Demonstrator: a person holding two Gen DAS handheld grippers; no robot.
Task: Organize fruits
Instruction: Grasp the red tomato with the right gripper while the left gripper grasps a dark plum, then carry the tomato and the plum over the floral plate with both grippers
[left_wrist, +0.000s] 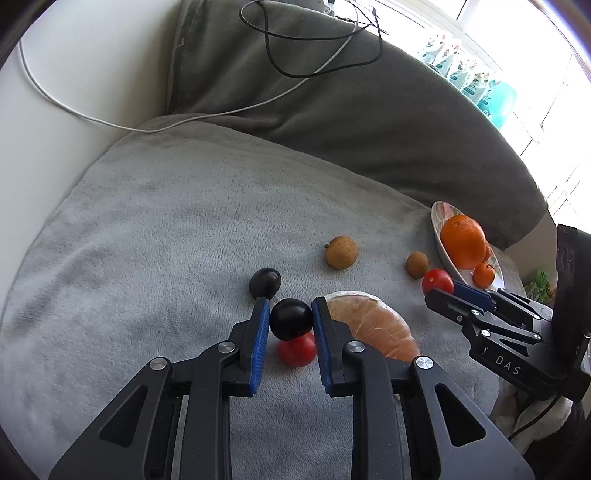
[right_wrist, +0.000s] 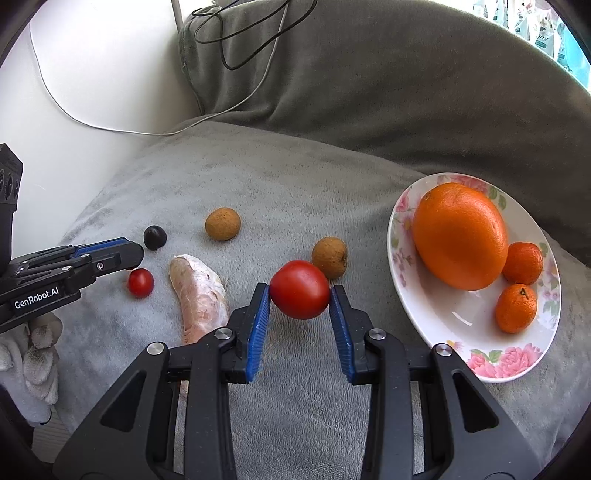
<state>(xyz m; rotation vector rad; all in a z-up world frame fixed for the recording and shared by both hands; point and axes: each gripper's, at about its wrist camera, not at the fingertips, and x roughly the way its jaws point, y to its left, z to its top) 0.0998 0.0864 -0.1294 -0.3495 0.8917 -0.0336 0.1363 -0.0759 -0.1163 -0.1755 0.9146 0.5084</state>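
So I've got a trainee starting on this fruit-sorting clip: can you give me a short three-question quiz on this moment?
1. True or false: the plate holds three orange fruits.
2. What does the left gripper grip? A) dark grape B) brown longan C) peeled segment
3. Fill in: the right gripper is shut on a red ____.

Key: 1 true; 2 A; 3 tomato.
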